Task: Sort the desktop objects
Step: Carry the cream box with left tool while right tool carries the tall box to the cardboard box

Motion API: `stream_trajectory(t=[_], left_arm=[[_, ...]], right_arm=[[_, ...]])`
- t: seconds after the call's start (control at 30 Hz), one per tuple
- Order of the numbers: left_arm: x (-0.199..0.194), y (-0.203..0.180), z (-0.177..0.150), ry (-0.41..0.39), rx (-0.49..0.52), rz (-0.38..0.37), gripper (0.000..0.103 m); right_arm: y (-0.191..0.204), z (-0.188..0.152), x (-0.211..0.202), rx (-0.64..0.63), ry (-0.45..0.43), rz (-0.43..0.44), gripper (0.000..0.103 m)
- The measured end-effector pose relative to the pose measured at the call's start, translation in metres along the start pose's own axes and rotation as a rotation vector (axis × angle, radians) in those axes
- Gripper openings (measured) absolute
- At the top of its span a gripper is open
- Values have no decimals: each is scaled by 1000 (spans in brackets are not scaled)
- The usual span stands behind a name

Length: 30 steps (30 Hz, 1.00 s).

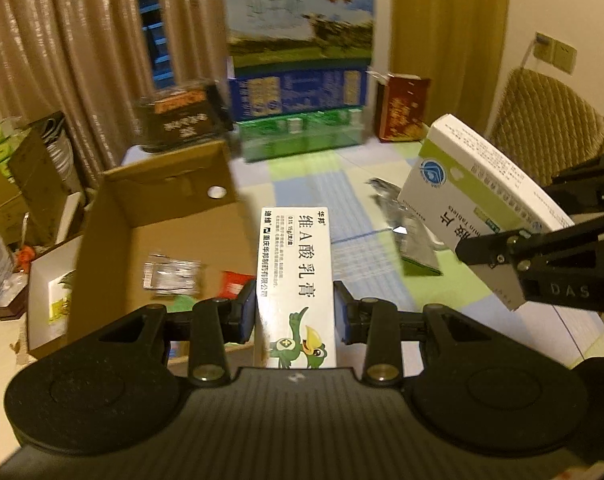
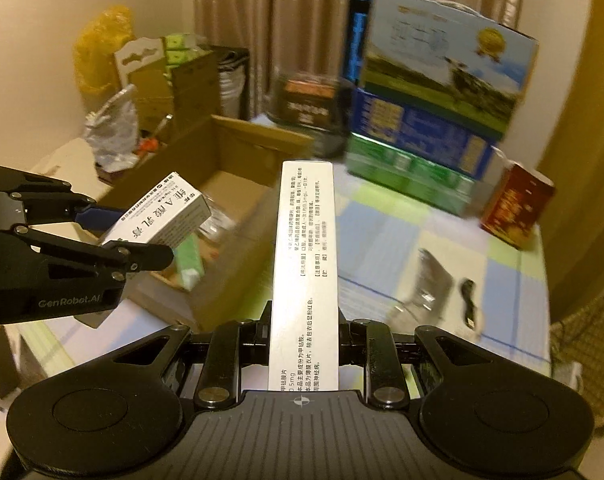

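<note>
My left gripper (image 1: 294, 312) is shut on a long white ointment box (image 1: 293, 276) with a green cartoon bird; the right wrist view shows the same ointment box (image 2: 161, 216) at the left, above the open cardboard box (image 2: 229, 184). My right gripper (image 2: 304, 332) is shut on a flat white tablet box (image 2: 304, 264) with printed text; the left wrist view has this tablet box (image 1: 474, 192) at the right, over the checked tablecloth (image 1: 342, 184). The cardboard box (image 1: 161, 220) holds several small packets and lies left of the held ointment box.
Stacked milk cartons (image 1: 297, 64) stand at the table's back, with a dark jar (image 1: 177, 120) to their left and a red box (image 1: 402, 108) to their right. A silver foil pack (image 2: 430, 280) and a black cable (image 2: 468, 296) lie on the cloth. Boxes and bags crowd the floor at left.
</note>
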<state>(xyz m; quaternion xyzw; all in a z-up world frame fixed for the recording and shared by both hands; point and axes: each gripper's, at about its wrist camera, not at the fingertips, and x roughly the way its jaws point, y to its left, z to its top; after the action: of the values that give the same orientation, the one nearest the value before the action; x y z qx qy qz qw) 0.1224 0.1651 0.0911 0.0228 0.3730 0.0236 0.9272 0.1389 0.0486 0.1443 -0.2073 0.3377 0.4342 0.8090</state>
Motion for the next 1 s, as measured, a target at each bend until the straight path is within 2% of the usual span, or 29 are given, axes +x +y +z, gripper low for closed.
stream_trajectory(t=[0.2,0.43,0.67,1.0], left_arm=[[-15,57,3,-5,-43,54,33],[-14,116,8,-2,-111,83,33],[14,148,15,20,-133,85,33],[71,172,15,64,-148,73,33]], right_arm=[[33,31,21,-19,-1,55,21],[57,60,53,-7,9,98,21],[64,84,97,14,20,116,21],[55,90,158,73,64,118,21]])
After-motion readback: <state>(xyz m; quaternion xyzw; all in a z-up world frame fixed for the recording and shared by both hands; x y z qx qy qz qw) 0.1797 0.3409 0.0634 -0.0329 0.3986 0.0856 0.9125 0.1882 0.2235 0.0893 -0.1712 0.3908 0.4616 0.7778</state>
